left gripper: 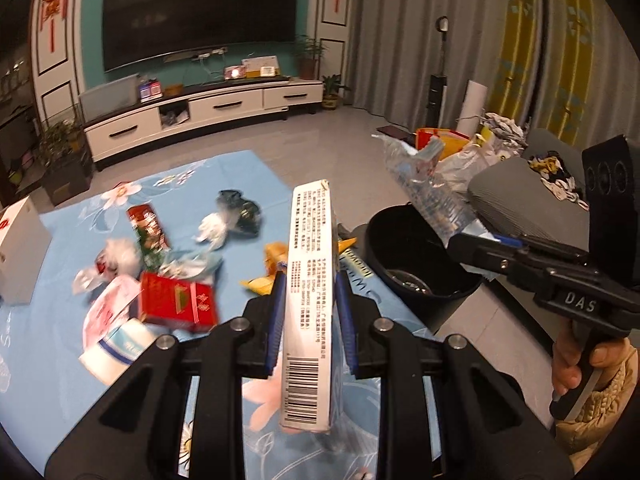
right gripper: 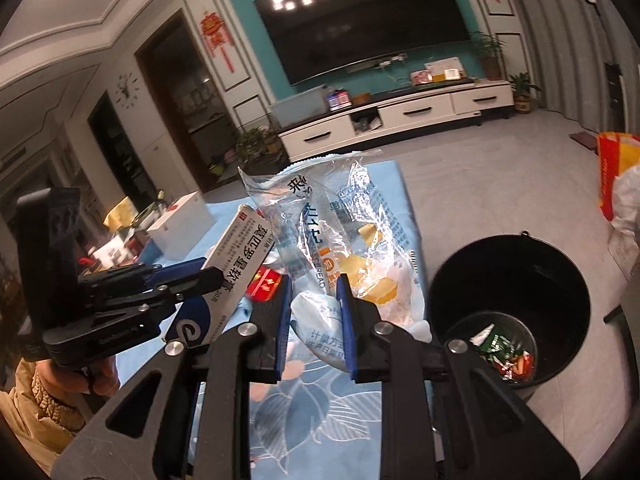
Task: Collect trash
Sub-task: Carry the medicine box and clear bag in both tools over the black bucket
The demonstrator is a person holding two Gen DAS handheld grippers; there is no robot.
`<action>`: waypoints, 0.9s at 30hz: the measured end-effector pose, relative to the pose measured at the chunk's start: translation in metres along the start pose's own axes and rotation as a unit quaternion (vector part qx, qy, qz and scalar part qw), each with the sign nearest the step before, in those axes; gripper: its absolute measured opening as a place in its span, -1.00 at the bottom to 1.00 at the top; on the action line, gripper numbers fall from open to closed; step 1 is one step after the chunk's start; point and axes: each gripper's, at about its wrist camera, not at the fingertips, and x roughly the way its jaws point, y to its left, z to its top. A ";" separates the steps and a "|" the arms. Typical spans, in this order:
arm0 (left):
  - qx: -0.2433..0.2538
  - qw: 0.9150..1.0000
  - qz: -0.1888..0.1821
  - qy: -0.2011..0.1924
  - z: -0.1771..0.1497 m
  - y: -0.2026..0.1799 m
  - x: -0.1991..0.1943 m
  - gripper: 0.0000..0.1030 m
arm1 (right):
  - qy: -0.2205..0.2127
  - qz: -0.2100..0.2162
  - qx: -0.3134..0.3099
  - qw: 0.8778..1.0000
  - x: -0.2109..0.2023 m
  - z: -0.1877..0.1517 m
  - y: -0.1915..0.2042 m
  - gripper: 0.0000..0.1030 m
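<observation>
Your right gripper (right gripper: 313, 322) pinches a clear wrapper (right gripper: 344, 236), your left gripper (left gripper: 310, 320) a flat box (left gripper: 310, 280) held on edge; the black bin (right gripper: 508, 300) lies right, nearer your right hand.

The left gripper (left gripper: 310, 292) clamps a flat white medicine box (left gripper: 308, 304) edge-on between its blue pads, above a table (left gripper: 52, 356) under a blue floral cloth. Trash lies scattered to the left: a red carton (left gripper: 178, 302), wrappers, crumpled tissue. To the right stands a black bin (left gripper: 416, 264), with the right gripper (left gripper: 476, 250) holding a clear plastic bag (left gripper: 424, 184) over it.
</observation>
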 end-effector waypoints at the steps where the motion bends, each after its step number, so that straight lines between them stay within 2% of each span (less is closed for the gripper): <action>1: 0.003 1.000 -0.004 0.000 0.002 -0.004 0.003 -0.50 | -0.001 -0.003 0.004 1.000 -0.002 -0.001 -0.004 -0.55; 12: 0.043 0.998 -0.040 0.013 0.025 -0.052 0.047 -0.50 | -0.015 -0.041 0.068 0.997 -0.014 -0.012 -0.064 -0.55; 20: 0.055 0.995 -0.066 0.044 0.035 -0.082 0.093 -0.49 | -0.010 -0.056 0.151 0.987 -0.009 -0.029 -0.115 -0.55; 27: 0.056 0.991 -0.096 0.069 0.037 -0.103 0.135 -0.49 | -0.006 -0.058 0.191 0.980 -0.005 -0.040 -0.143 -0.55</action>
